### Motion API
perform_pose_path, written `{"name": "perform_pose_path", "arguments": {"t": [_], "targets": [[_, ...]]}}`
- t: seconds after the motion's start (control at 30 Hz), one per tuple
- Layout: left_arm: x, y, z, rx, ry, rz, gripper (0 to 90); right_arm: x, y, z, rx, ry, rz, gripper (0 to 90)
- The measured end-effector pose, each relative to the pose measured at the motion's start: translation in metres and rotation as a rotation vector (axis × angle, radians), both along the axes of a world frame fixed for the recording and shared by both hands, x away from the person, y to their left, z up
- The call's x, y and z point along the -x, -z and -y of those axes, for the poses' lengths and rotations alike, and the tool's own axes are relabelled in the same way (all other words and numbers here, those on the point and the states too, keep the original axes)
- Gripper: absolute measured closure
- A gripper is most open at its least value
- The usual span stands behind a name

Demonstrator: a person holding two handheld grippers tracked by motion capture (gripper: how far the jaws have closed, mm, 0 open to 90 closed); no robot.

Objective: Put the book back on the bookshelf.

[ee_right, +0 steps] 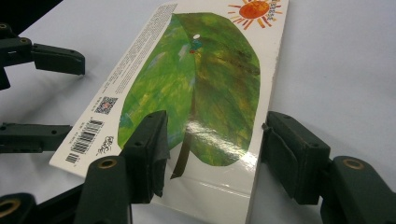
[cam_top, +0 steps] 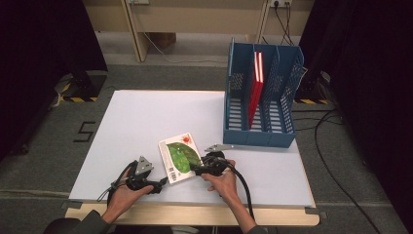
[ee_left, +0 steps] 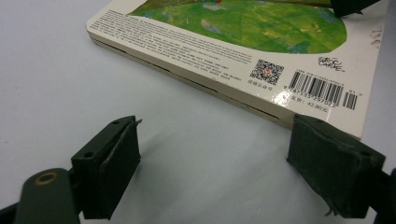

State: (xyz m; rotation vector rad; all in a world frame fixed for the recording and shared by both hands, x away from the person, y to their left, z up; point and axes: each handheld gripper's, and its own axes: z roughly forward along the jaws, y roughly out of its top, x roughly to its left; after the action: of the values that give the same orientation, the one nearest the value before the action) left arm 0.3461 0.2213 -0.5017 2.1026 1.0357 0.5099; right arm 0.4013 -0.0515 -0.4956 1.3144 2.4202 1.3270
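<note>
Clearly the book (cam_top: 179,156) lies flat near the table's (cam_top: 146,117) front edge, the blue rack (cam_top: 260,97) at its two o'clock. Both the right gripper (ee_right: 210,154) and left gripper (ee_left: 215,172) stand spread, pinching nothing; the right should seat deeper over the edge before squeezing.

A white table (cam_top: 146,122) with a pale wooden front edge carries everything here. It stands on a grey carpeted floor (cam_top: 48,146). Near the middle of the near edge a book (cam_top: 179,156) lies flat on the tabletop, its back cover up, showing a large green leaf, a small orange sun, a barcode and a square code; the book sits slightly askew to the table's edges. On the far right part of the table stands a blue file rack (cam_top: 260,131) with upright mesh dividers, well apart from the book. The left half and the far side of the tabletop show bare white surface.
</note>
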Motion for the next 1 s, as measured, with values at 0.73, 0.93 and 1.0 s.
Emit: {"name": "perform_pose_path", "arguments": {"t": [0.73, 0.93, 1.0], "targets": [[0.002, 0.002, 0.0, 0.008, -0.051, 0.004, 12.0, 0.007, -0.037, -0.002, -0.112, 0.053, 0.111, 51.8], [0.001, 0.003, 0.0, 0.036, -0.051, -0.009, 11.2, 0.012, -0.053, -0.01, -0.119, 0.023, 0.168, 57.1], [0.001, 0.003, 0.0, 0.03, -0.047, -0.002, 11.5, 0.014, -0.059, -0.014, -0.138, 0.006, 0.181, 60.2]]}}
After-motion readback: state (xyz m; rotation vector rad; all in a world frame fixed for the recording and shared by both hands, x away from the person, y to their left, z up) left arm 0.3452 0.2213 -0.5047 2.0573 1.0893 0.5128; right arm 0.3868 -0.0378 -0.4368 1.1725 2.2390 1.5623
